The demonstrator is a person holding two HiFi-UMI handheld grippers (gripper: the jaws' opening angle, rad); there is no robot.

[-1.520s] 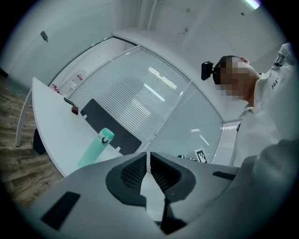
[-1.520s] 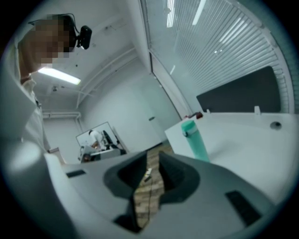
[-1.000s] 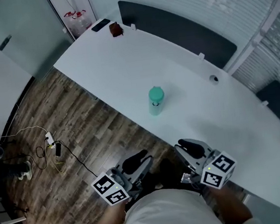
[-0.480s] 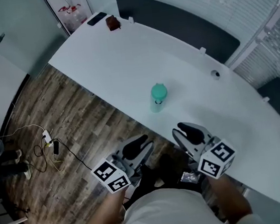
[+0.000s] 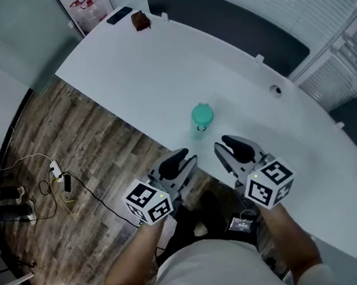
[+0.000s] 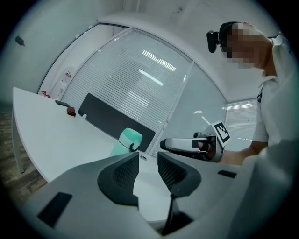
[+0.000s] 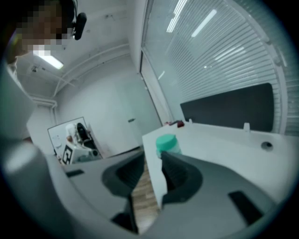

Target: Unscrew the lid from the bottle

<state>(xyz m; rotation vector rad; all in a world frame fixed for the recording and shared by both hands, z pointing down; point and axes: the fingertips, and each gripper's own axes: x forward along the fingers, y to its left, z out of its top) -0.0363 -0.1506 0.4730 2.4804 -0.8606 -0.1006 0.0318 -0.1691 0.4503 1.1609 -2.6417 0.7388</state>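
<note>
Grey left claw point(image 5: 182, 161) hangs at the near edge of the white desk point(image 5: 144, 72), slightly spread, empty. Teal-lidded pale green bottle point(image 5: 201, 119) stands upright just beyond, lid on. Right claw point(image 5: 228, 149) has just been opening, nothing between its jaws.

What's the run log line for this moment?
stage: pre-grasp | bottle: upright on table, lid on, untouched | left gripper: open, empty | right gripper: jaws just been opening, nothing between them

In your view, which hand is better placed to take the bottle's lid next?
Marginally the right: in the head view the right tongs, whose empty jaws have just been opening, stand nearer the lid than the left tongs.
</note>
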